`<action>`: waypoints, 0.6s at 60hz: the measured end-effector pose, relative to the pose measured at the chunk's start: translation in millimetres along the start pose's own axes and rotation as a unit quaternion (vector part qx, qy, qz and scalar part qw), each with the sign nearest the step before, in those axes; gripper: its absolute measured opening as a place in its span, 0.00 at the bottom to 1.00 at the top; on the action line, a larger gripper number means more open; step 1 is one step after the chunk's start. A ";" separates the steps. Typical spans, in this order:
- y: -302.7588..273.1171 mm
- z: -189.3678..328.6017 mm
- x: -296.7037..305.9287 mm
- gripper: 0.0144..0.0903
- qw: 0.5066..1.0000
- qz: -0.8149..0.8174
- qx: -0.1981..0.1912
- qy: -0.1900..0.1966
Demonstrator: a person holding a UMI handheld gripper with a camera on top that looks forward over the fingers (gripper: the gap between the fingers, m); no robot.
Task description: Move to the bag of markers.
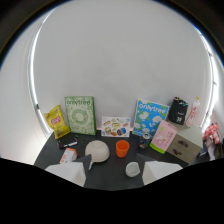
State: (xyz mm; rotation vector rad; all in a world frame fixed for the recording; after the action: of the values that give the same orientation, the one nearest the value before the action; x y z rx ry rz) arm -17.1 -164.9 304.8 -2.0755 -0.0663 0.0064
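The bag of markers is a black pouch with coloured tips showing at its top. It stands on a brown cardboard box at the far right, against the white wall, well beyond my right finger. My gripper is open with nothing between its fingers. The white fingertips sit low over the near part of the dark table.
A white-pink bottle stands beside the bag. A blue box, pink box, sticker card, green box and yellow snack bag line the wall. A white bowl, orange cup and small white cup lie just ahead.
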 end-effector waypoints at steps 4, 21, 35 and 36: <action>0.5 0.0 -1.7 0.94 1.000 0.000 0.001 0.001; 22.1 -6.1 15.3 0.94 1.000 0.008 -0.002 0.027; 30.1 3.2 110.8 0.94 0.996 0.026 -0.011 0.085; 28.1 5.5 119.9 0.95 0.996 0.026 -0.009 0.090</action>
State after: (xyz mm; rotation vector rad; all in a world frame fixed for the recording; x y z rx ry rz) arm 103.7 -167.6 280.4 -2.0870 0.0996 -0.1503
